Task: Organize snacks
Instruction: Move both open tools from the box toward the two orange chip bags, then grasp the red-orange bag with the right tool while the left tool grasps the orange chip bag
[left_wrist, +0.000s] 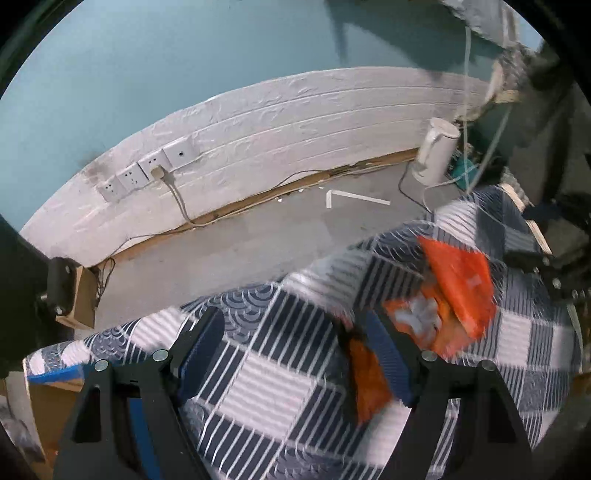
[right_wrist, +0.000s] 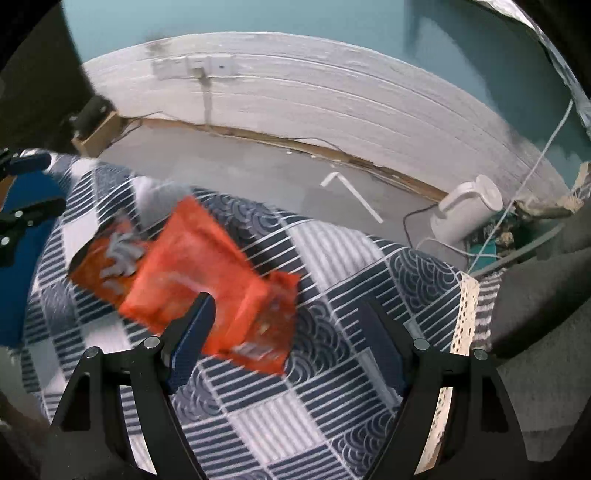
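Orange snack packets lie on a blue-and-white checked cloth (left_wrist: 266, 384). In the left wrist view two overlapping packets (left_wrist: 458, 291) lie at the right, and a third packet (left_wrist: 365, 384) lies right by the inside of my right finger (left_wrist: 384, 354). My left gripper (left_wrist: 295, 339) is open wide above the cloth, holding nothing. In the right wrist view the overlapping packets (right_wrist: 192, 273) lie left of centre on the cloth (right_wrist: 332, 369), partly behind my left finger (right_wrist: 195, 332). My right gripper (right_wrist: 288, 325) is open and empty. The view is motion-blurred.
A white kettle (left_wrist: 436, 155) (right_wrist: 465, 210) with cables stands on the grey floor by the white wall. Wall sockets (left_wrist: 147, 173) hold a plug. A white L-shaped strip (left_wrist: 351, 197) lies on the floor. A dark grey cushion (right_wrist: 543, 291) borders the cloth at right.
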